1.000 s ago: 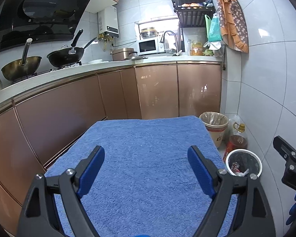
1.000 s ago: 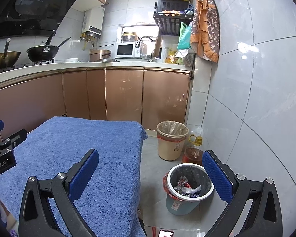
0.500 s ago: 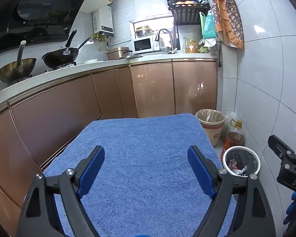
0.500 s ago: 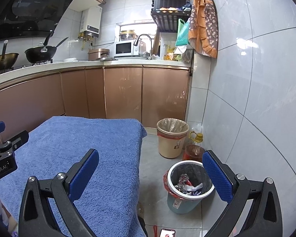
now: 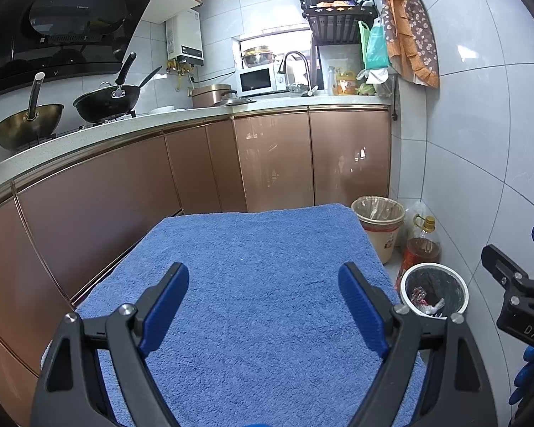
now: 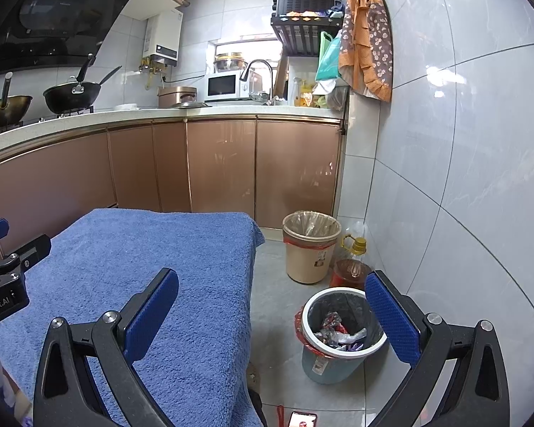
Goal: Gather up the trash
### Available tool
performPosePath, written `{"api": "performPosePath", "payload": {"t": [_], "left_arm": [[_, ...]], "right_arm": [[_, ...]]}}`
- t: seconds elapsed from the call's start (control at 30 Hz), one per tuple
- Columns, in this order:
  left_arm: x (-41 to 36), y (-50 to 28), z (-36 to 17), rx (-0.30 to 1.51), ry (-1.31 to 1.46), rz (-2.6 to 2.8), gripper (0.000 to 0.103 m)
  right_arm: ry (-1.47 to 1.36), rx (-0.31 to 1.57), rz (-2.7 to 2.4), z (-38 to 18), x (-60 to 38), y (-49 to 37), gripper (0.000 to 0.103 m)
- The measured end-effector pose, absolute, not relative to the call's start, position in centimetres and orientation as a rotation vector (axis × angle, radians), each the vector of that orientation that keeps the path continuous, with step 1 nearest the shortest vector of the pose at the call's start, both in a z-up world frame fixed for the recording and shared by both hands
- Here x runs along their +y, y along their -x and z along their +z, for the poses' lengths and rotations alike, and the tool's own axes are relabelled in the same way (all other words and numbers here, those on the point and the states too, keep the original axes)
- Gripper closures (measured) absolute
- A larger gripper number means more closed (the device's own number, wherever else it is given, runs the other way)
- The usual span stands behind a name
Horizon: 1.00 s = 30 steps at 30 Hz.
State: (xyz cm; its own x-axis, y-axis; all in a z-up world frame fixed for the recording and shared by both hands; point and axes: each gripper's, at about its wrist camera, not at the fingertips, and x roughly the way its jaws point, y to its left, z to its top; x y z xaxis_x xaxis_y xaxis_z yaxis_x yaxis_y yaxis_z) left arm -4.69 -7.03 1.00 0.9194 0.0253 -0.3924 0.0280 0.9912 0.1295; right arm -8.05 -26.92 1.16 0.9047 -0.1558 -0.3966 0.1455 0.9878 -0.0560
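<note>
Two trash bins stand upright, mouths up, on the floor right of the towel-covered desk (image 6: 153, 249): far beige bin (image 6: 311, 251), near trash-filled bin (image 6: 341, 334); left gripper (image 5: 263, 306) and right gripper (image 6: 272, 315) fingers spread, empty.

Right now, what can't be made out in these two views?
- Blue bin: its crumpled trash is too small to identify, right wrist view.
- Beige bin: the rim and liner hide its inside, both views.
- Phone: cut off by the bottom edge, right wrist view.
- Floor beyond the towel: hidden in the left wrist view.
</note>
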Motion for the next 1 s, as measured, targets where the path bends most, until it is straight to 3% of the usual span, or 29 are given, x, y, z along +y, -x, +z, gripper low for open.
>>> {"api": "performPosePath", "payload": {"t": [1.0], "left_arm": [[-7.71, 4.66, 1.10, 0.401, -0.140, -0.005, 0.017]], "right_arm": [[0.027, 0.411, -0.166, 0.98, -26.39, 8.06, 0.000]]}}
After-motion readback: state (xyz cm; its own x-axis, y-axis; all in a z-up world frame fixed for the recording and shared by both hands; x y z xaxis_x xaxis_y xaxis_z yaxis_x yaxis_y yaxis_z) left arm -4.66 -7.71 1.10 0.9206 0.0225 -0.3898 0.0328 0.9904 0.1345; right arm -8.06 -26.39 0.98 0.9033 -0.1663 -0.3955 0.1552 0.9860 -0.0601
